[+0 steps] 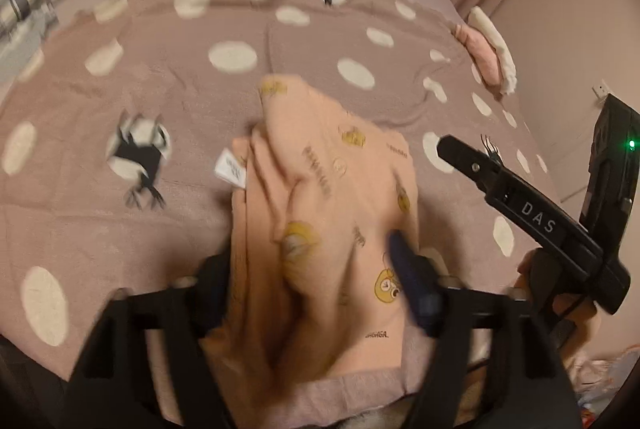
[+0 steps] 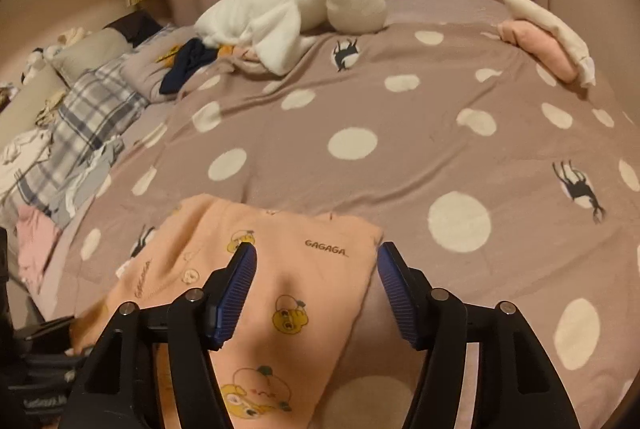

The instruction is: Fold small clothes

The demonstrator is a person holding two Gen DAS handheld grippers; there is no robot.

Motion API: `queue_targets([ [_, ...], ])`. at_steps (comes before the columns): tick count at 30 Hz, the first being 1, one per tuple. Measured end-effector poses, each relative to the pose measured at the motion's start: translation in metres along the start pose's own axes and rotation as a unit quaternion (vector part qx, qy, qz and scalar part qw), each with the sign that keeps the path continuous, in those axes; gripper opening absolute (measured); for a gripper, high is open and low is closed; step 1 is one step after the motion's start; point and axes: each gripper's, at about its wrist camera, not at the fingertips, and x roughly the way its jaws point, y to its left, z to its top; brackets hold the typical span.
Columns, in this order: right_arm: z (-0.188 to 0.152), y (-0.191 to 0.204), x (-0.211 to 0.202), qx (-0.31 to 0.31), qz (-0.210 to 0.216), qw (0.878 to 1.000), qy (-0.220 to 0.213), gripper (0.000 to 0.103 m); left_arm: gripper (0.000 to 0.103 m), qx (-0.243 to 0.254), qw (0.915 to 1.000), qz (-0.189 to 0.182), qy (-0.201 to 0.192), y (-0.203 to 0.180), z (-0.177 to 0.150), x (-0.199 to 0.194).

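Note:
A small peach garment (image 1: 328,213) printed with yellow cartoon bears lies on the mauve dotted bed cover (image 1: 200,89). In the left wrist view it is blurred and bunched, draped between my left gripper's fingers (image 1: 408,269); the left finger is hidden under the cloth. My left gripper (image 1: 316,269) is wide apart with cloth over it. My right gripper (image 1: 472,165) shows at the right, above the cover. In the right wrist view the peach garment (image 2: 288,269) lies flat under my open right gripper (image 2: 316,261).
A folded pink and white stack (image 2: 548,37) sits at the far right of the bed. A white fluffy garment (image 2: 288,13) and dark clothes (image 2: 192,65) lie at the far side. Plaid bedding (image 2: 80,125) is at the left. Curtains hang behind.

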Motion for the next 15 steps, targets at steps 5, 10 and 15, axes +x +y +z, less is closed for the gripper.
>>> queue_targets([
  [5,0.001,-0.003,-0.003,0.0,-0.003,1.0,0.005,0.071,0.087,0.004,0.9946,0.072,-0.075,0.004,0.003,-0.028],
  [10,-0.002,0.001,0.004,-0.009,-0.01,1.0,0.024,0.071,0.087,-0.014,0.9971,0.055,-0.051,0.017,0.007,-0.022],
  [15,-0.007,0.003,0.003,-0.003,-0.029,0.997,0.07,0.076,0.103,-0.019,0.9989,0.009,-0.043,0.01,0.007,-0.027],
])
